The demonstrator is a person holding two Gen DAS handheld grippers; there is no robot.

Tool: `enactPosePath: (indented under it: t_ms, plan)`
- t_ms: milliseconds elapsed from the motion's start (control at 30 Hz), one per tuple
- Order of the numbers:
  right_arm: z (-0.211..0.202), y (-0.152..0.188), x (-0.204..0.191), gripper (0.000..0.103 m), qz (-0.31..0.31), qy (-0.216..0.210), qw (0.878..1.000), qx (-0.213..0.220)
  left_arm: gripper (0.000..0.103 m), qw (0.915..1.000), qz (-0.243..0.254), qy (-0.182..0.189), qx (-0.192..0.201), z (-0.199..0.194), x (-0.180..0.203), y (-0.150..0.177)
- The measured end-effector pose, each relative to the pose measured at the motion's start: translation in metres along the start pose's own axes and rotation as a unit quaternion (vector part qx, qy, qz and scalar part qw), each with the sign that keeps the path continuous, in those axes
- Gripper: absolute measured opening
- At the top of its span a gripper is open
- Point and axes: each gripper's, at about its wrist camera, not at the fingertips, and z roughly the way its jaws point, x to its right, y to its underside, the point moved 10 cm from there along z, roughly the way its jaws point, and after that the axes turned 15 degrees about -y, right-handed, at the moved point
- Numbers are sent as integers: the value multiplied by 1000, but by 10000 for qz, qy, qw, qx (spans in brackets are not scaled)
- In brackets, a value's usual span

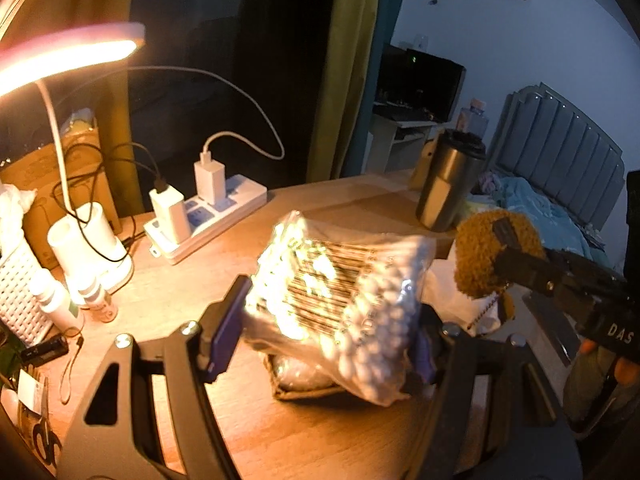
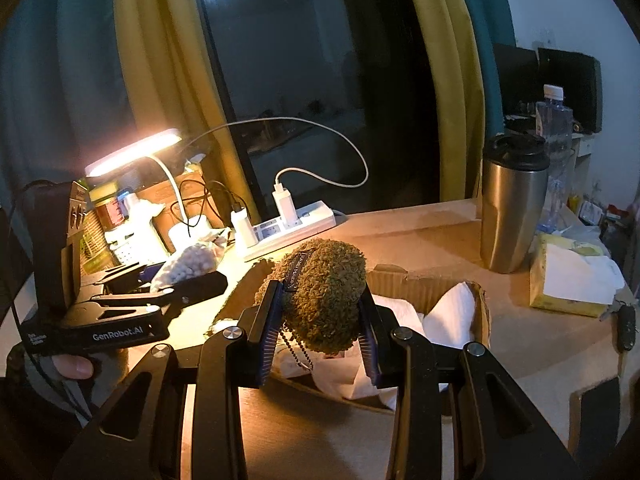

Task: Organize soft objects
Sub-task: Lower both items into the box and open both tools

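Left wrist view: left gripper (image 1: 320, 320) clamps clear plastic bag of white cotton swabs (image 1: 340, 300) above wooden desk (image 1: 248, 432). Right wrist view alone: right gripper (image 2: 320, 324) clamps fuzzy olive-brown plush ball (image 2: 324, 292) over open cardboard box (image 2: 424, 284) holding white tissue.

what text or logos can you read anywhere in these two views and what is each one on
"GenRobot.AI": side of the left gripper, which is shut on the bag of cotton swabs.
"DAS": body of the right gripper, shut on the brown plush ball; the rest is cut off.
Small print on the left gripper's rear corner: too small.
Print on the bag, the plush's tag, and the jar label: blurred.
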Motion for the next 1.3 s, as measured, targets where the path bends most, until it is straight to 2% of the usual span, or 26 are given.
enactPosePath:
  t_ms: [433, 533, 567, 633, 667, 1300]
  plan:
    - [27, 7, 36, 37, 302, -74, 9993, -203, 71, 9983, 90, -69, -566, 60, 18, 12]
    - [33, 8, 40, 37, 336, -87, 9991, -244, 74, 9974, 107, -75, -706, 70, 21, 15]
    - [34, 8, 41, 37, 346, -86, 9990, -255, 77, 9972, 117, -86, -731, 72, 22, 15]
    - [36, 8, 42, 37, 372, -83, 9989, -277, 85, 9972, 160, -97, -719, 73, 25, 15]
    - [38, 9, 43, 37, 387, -80, 9988, -293, 86, 9973, 174, -91, -714, 74, 26, 15]
    - [48, 11, 40, 37, 404, -83, 9983, -411, 88, 9986, 91, 37, -510, 54, 16, 8]
